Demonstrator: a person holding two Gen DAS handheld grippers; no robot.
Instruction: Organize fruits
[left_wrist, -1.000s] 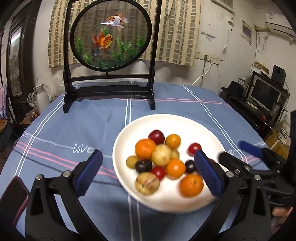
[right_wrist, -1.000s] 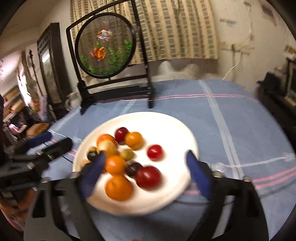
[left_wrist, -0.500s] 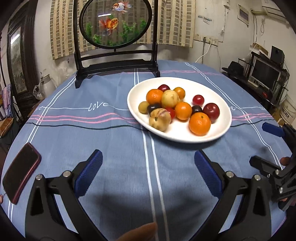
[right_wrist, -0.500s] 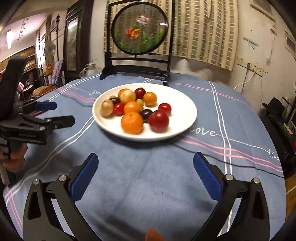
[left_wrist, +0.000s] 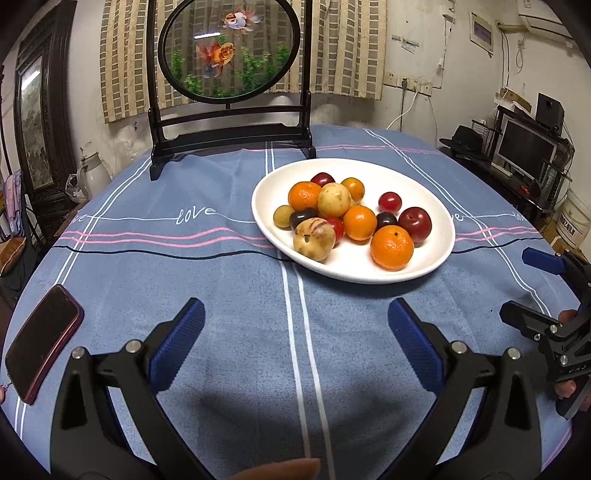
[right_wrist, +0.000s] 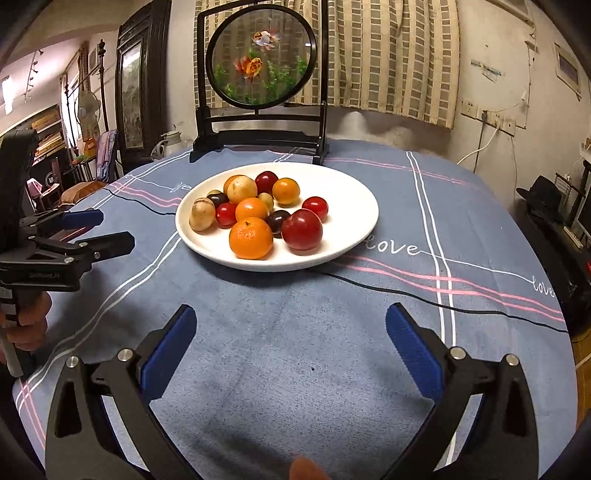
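A white plate (left_wrist: 439, 243) stands mid-table with several fruits: oranges (left_wrist: 391, 247), a red plum (left_wrist: 414, 224), pale yellow fruits (left_wrist: 314, 238), small dark and red ones. It also shows in the right wrist view (right_wrist: 354, 236), with an orange (right_wrist: 251, 238) and the plum (right_wrist: 301, 229) nearest. My left gripper (left_wrist: 295, 343) is open and empty, over bare cloth in front of the plate. My right gripper (right_wrist: 291, 345) is open and empty, also short of the plate. Each gripper shows in the other's view: the right (left_wrist: 532, 291), the left (right_wrist: 96, 229).
The round table has a blue cloth (left_wrist: 221, 277) with white and pink stripes. A black-framed round goldfish screen (left_wrist: 229, 51) stands behind the plate. A red-cased phone (left_wrist: 40, 338) lies at the table's left edge. A kettle (left_wrist: 90, 173) and furniture stand beyond the table.
Both grippers have drawn back from the plate toward the near table edge. A second ago they were right at the plate; now the plate lies well ahead. Both stayed open.
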